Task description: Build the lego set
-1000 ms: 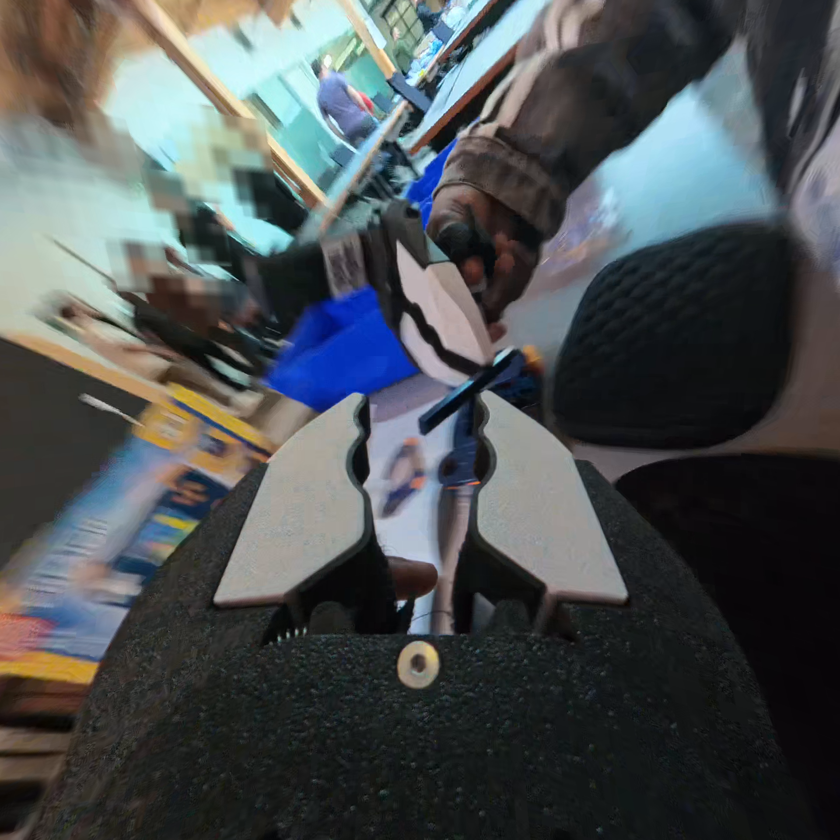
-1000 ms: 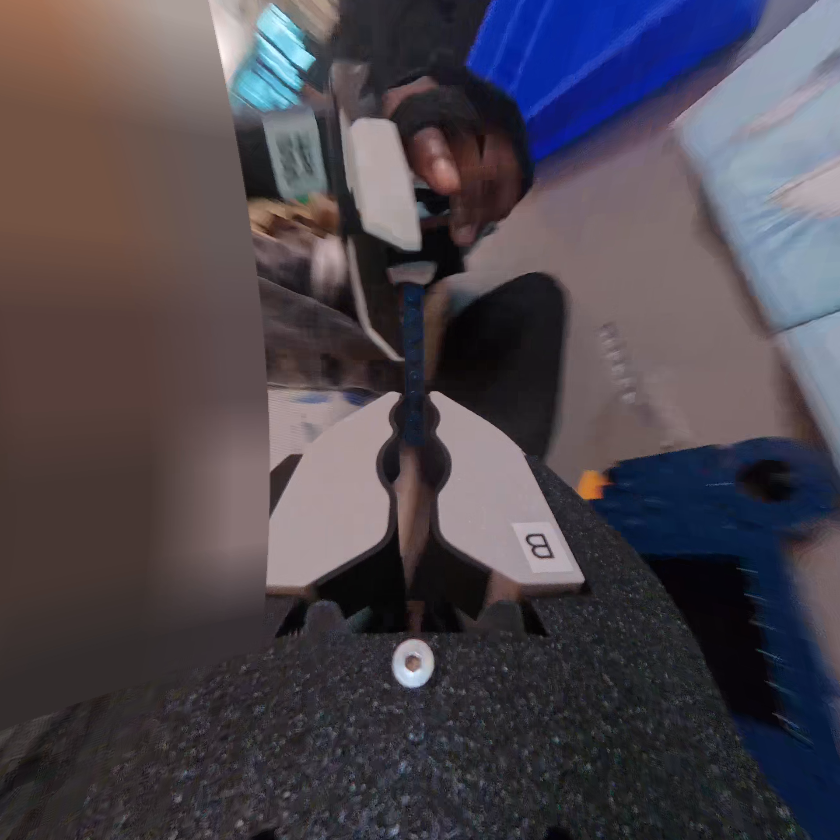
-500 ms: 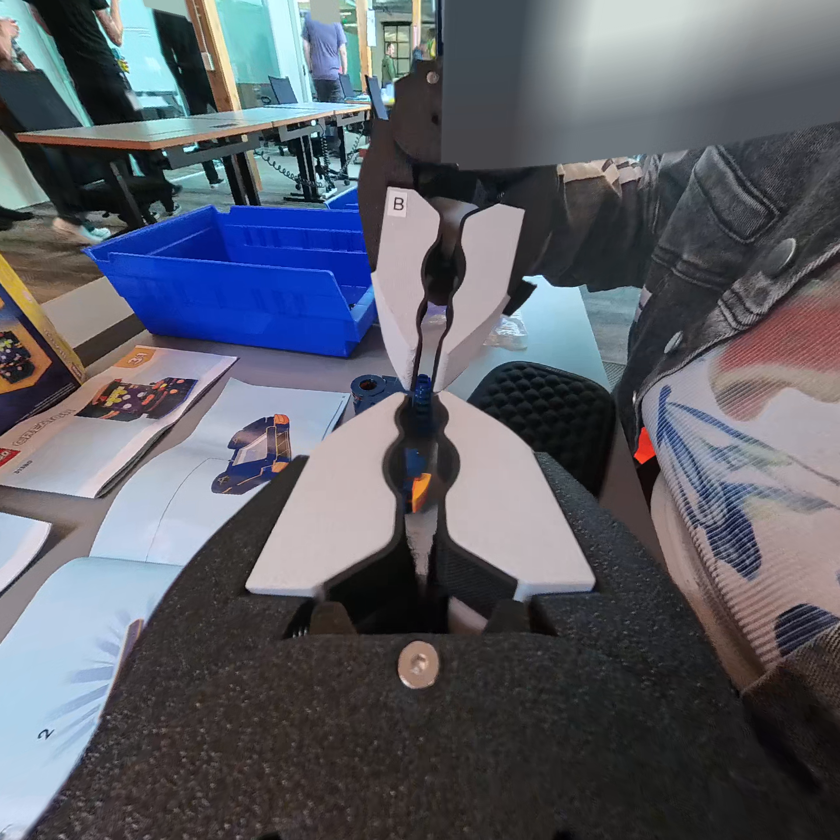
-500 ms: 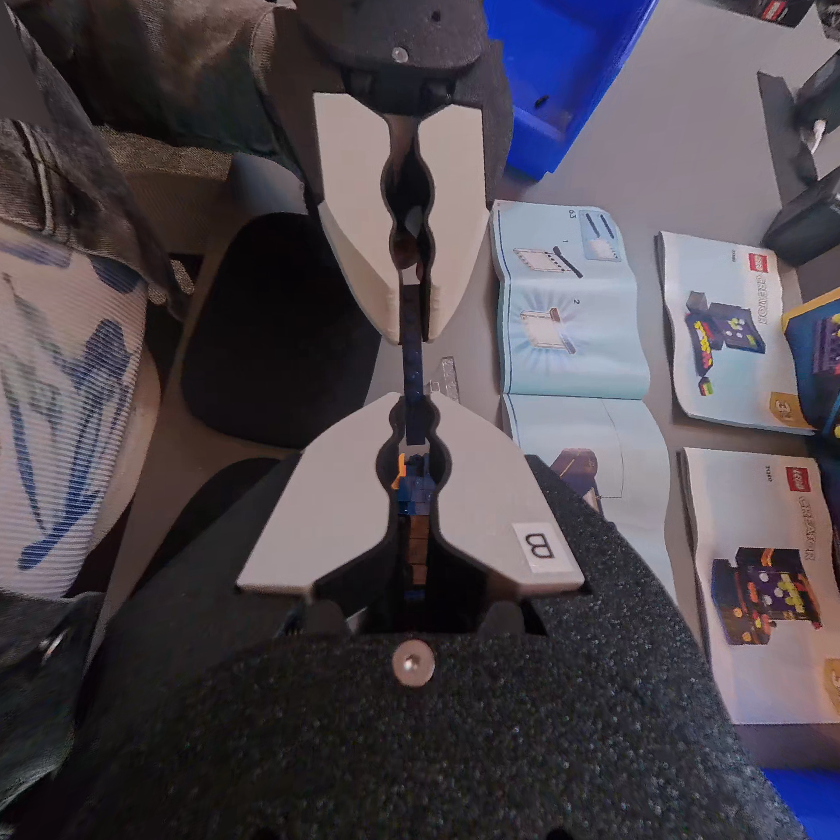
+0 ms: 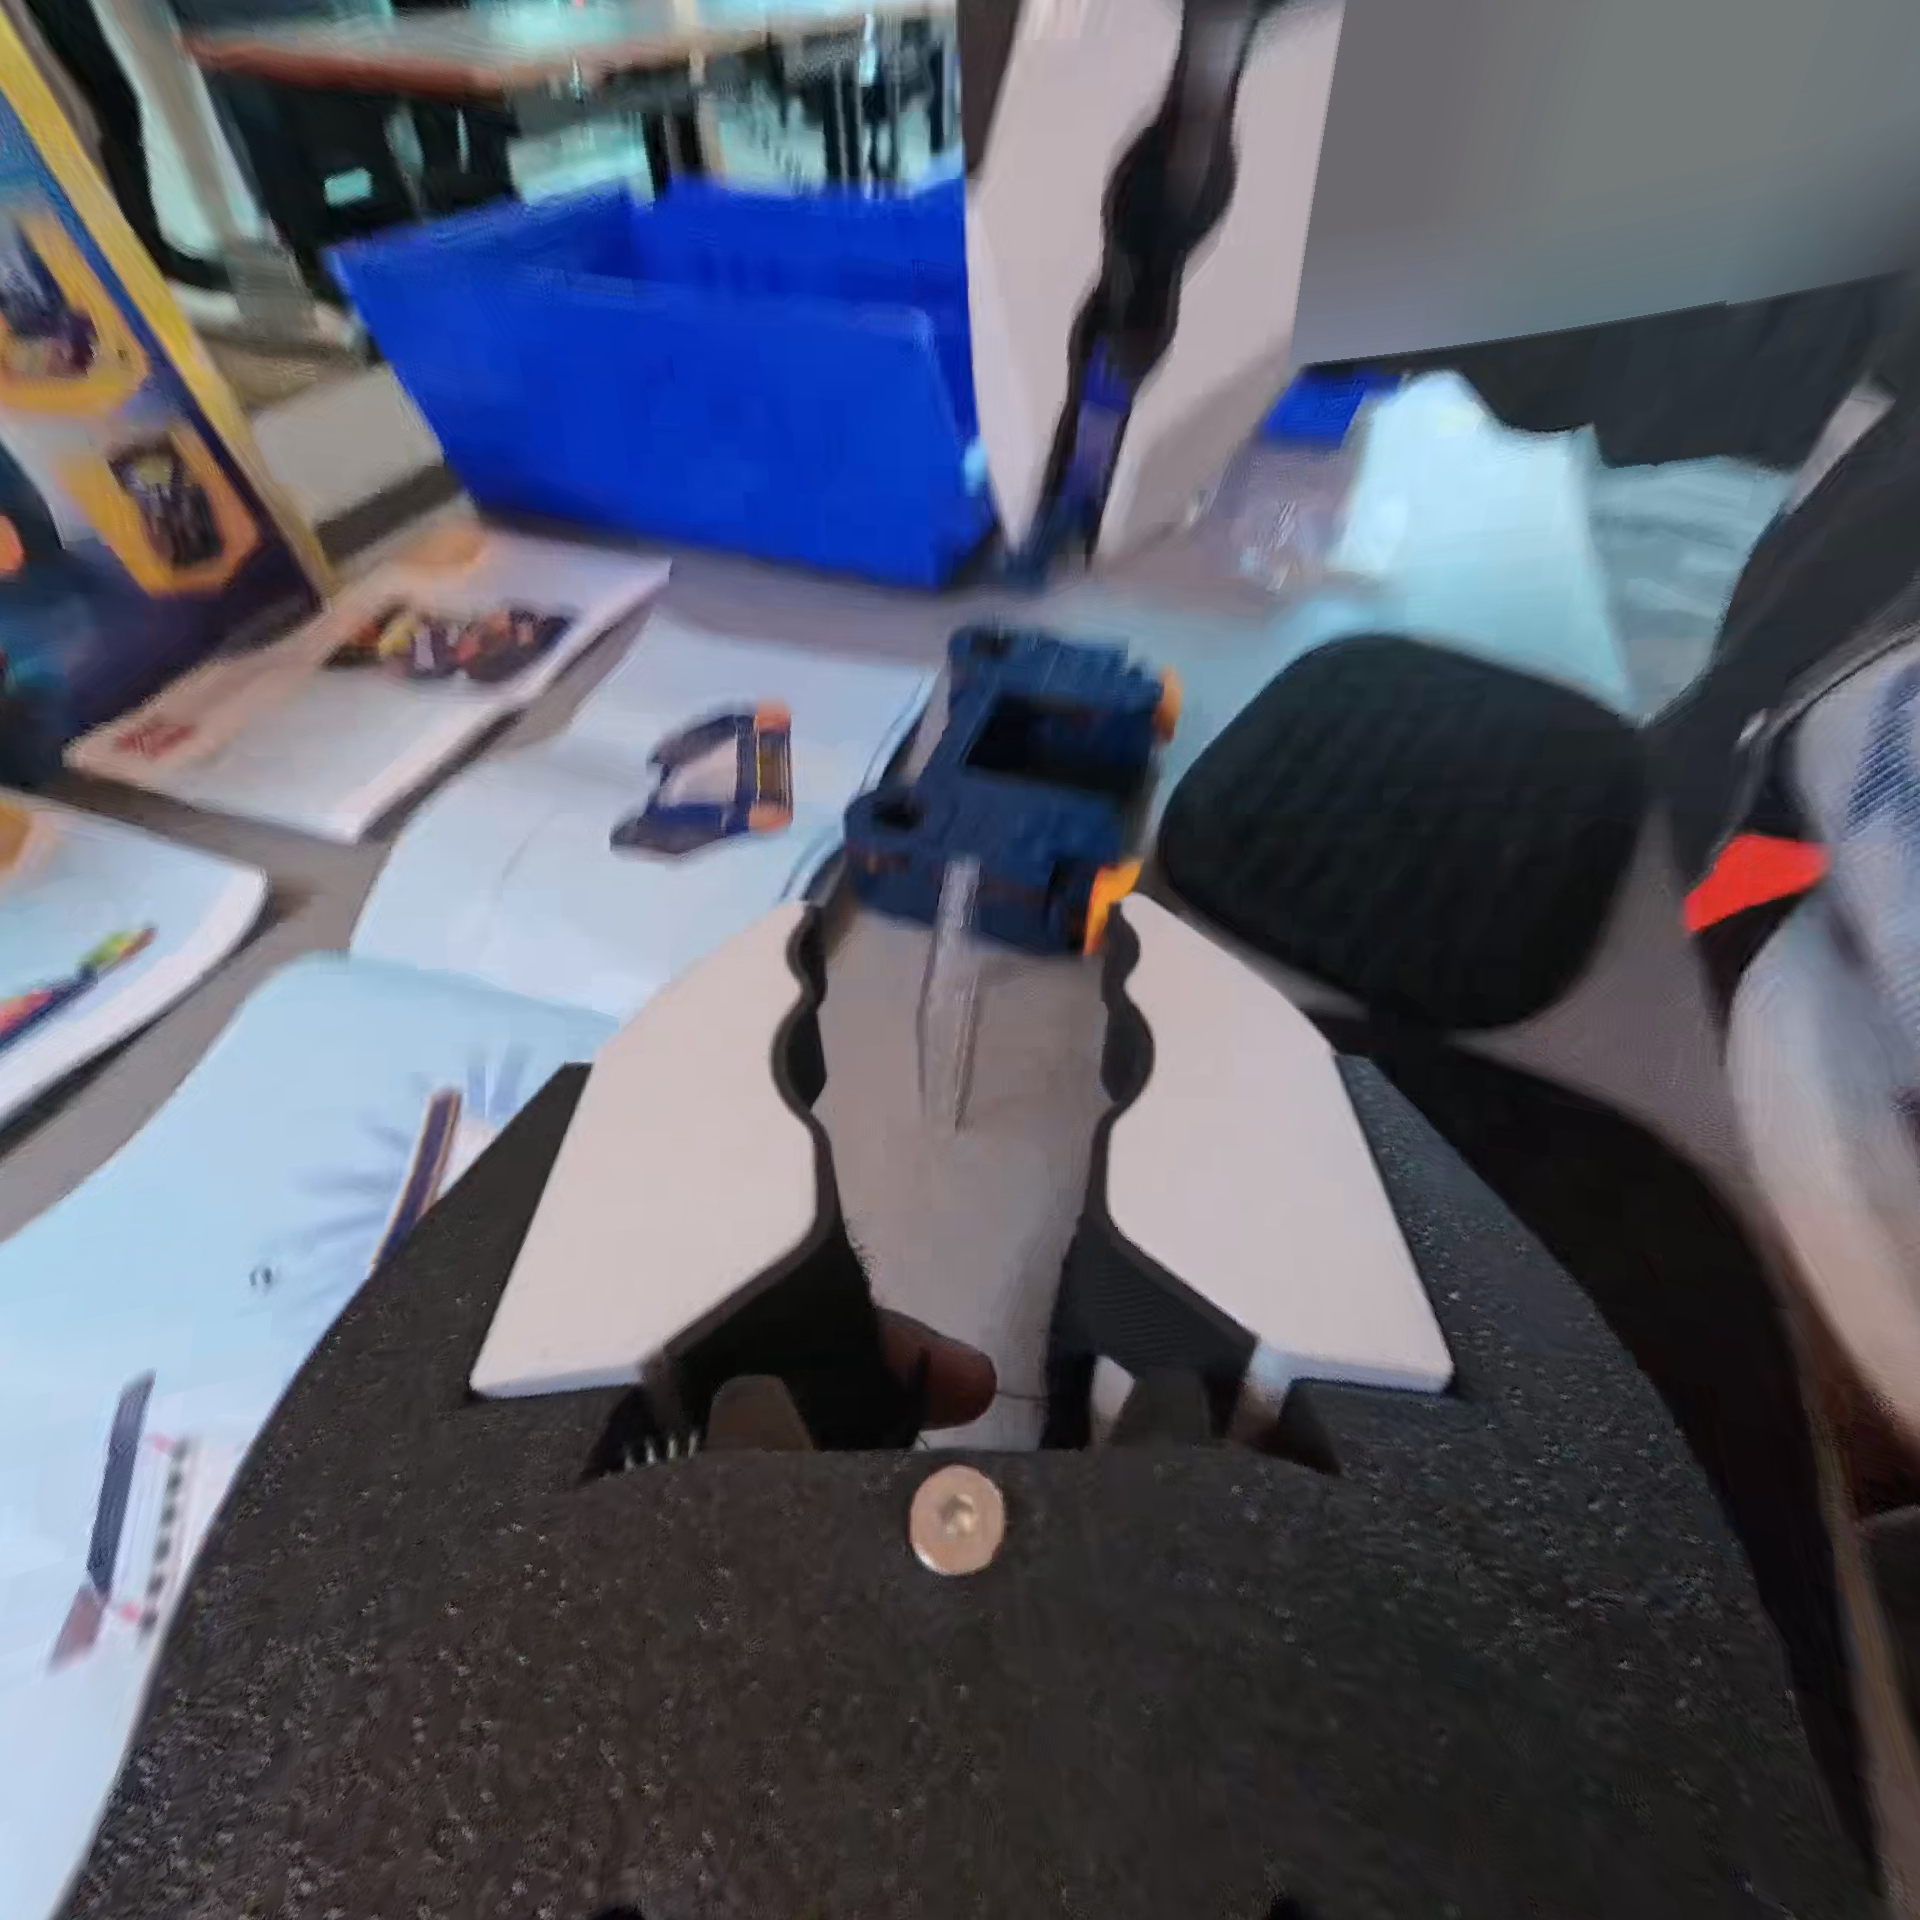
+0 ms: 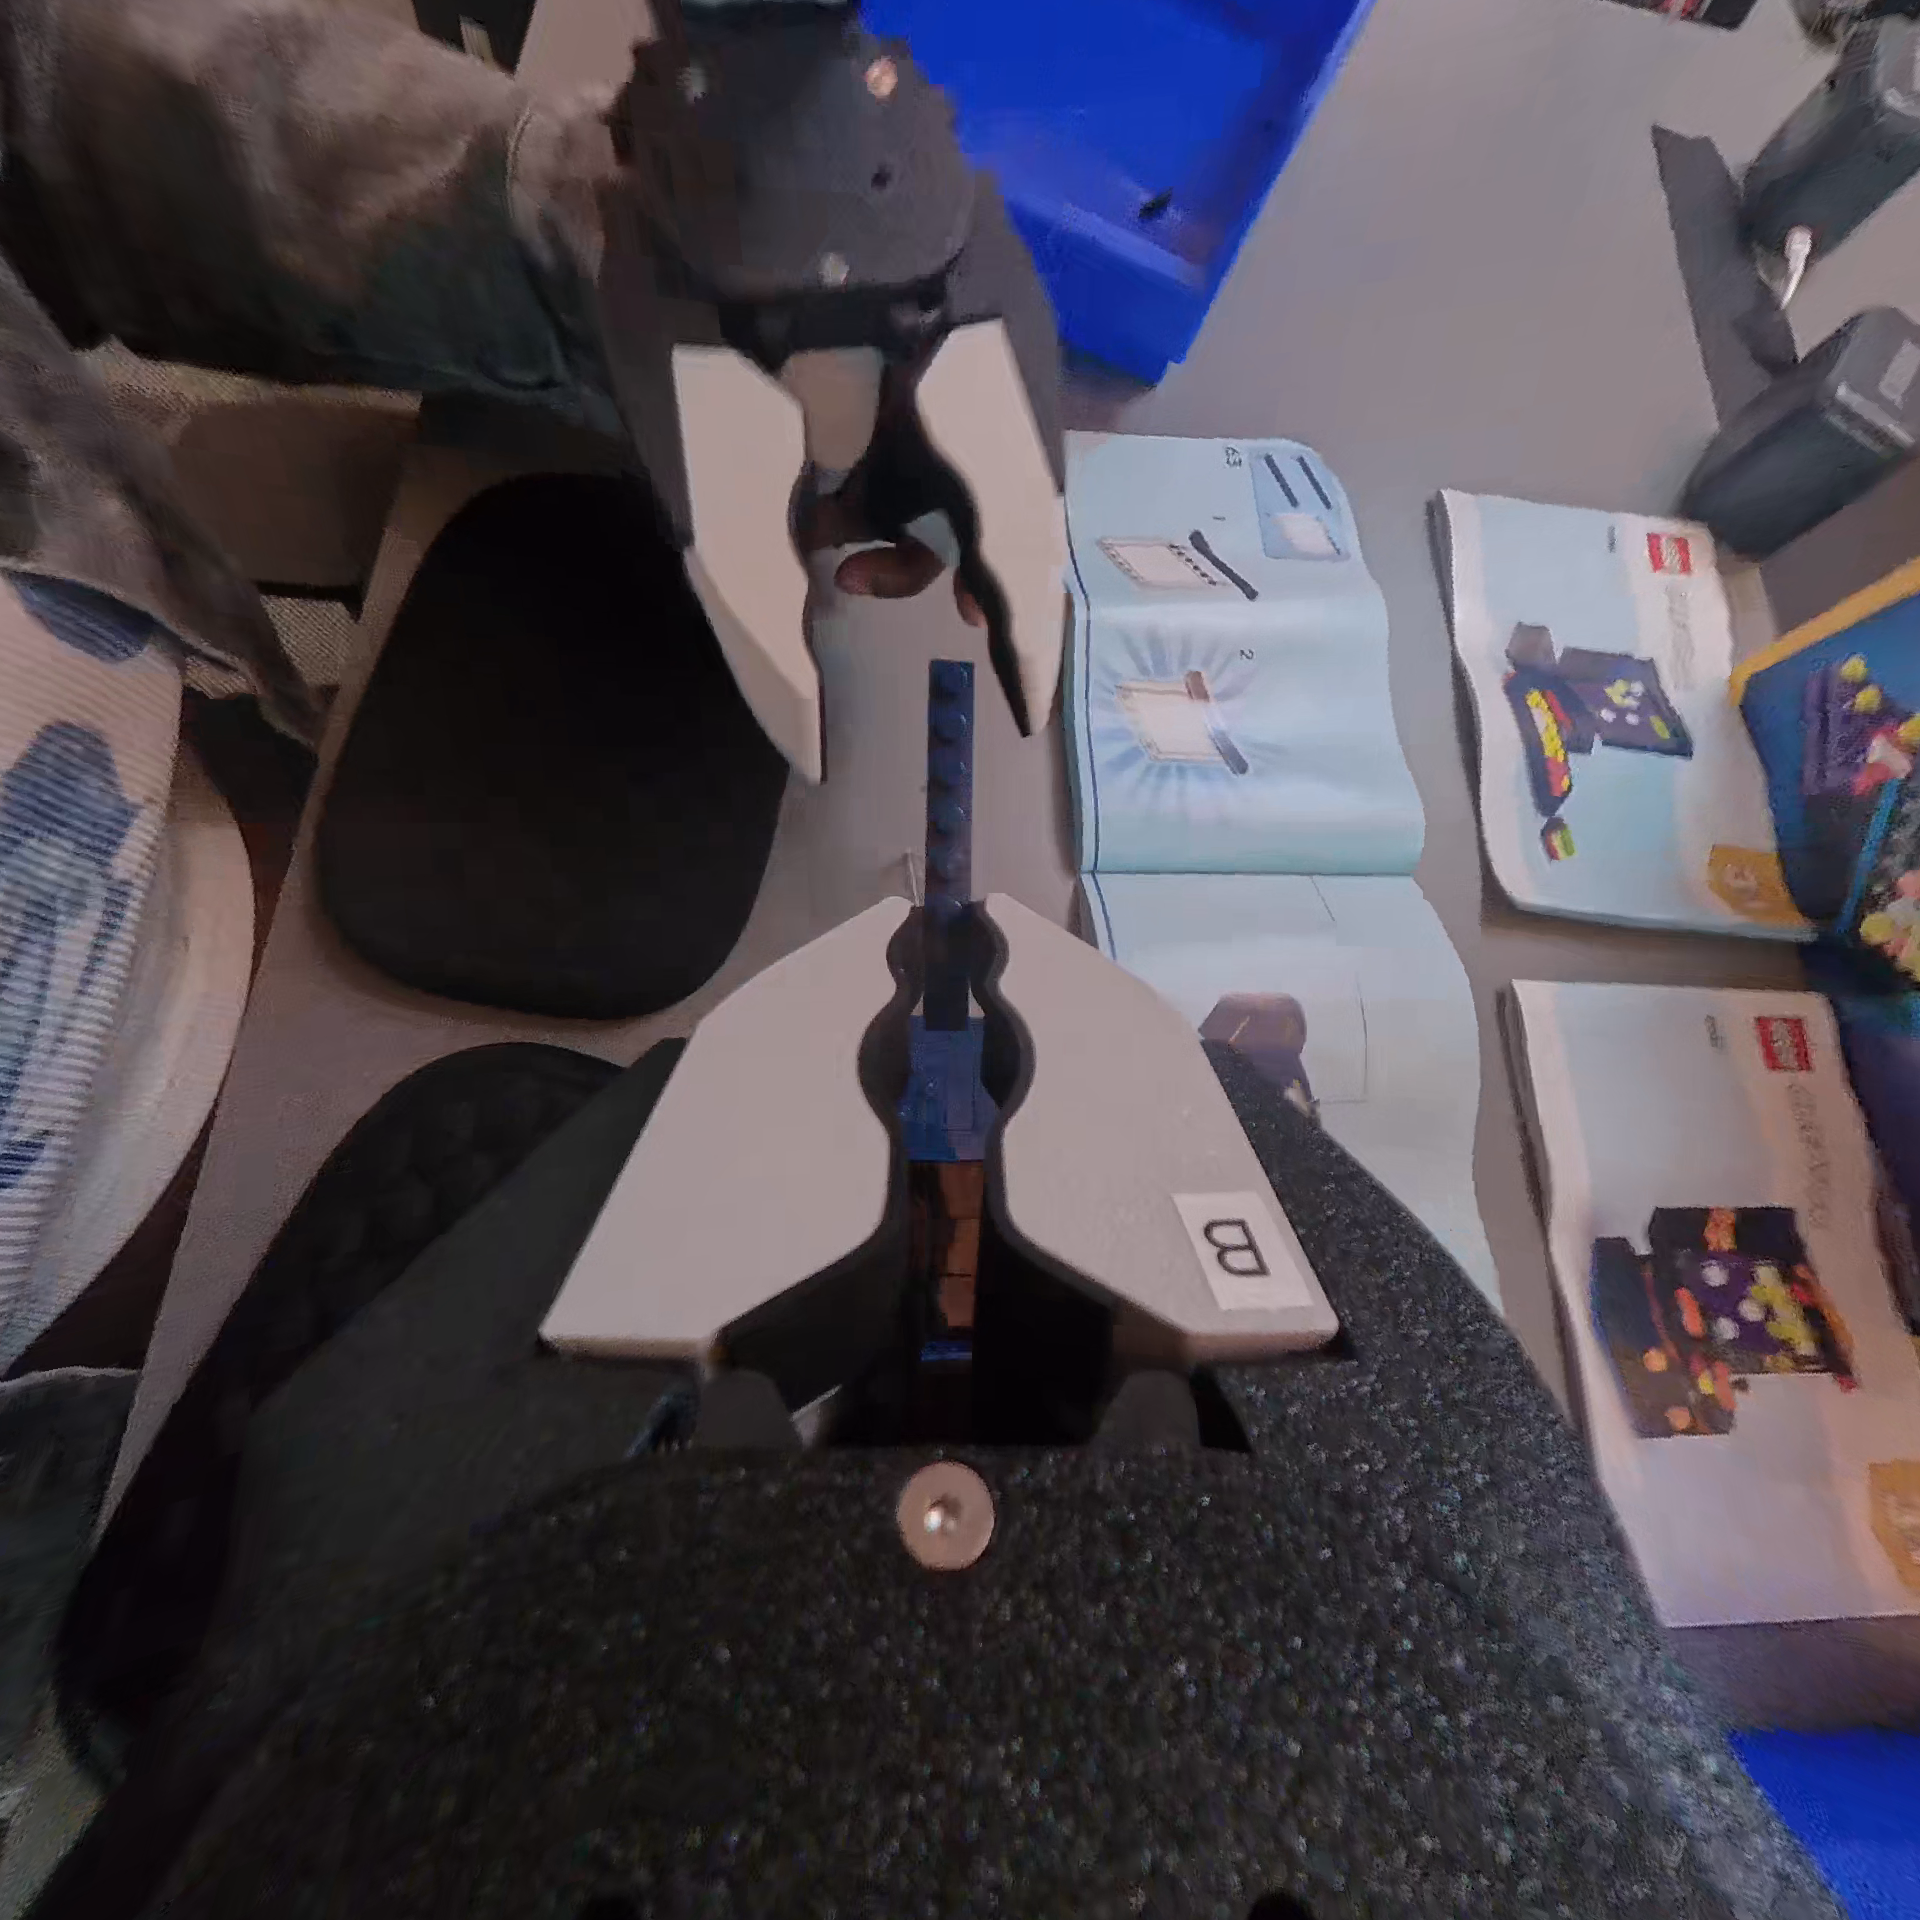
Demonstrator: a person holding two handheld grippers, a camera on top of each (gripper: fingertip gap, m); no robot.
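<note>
left tongs spread wide, empty; right tongs clamped on dark blue lego strip

A grainy black foam-like body and smooth matt grey fingers are shown on the right hand-held gripper. Beside it, paper booklets are spread on the smooth grey desk.

Lettered sticker on the fingers; red logo badges on booklets.

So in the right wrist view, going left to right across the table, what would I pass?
Black cushion → dark blue Lego strip held in the right gripper → open instruction booklet → closed booklet.
</note>
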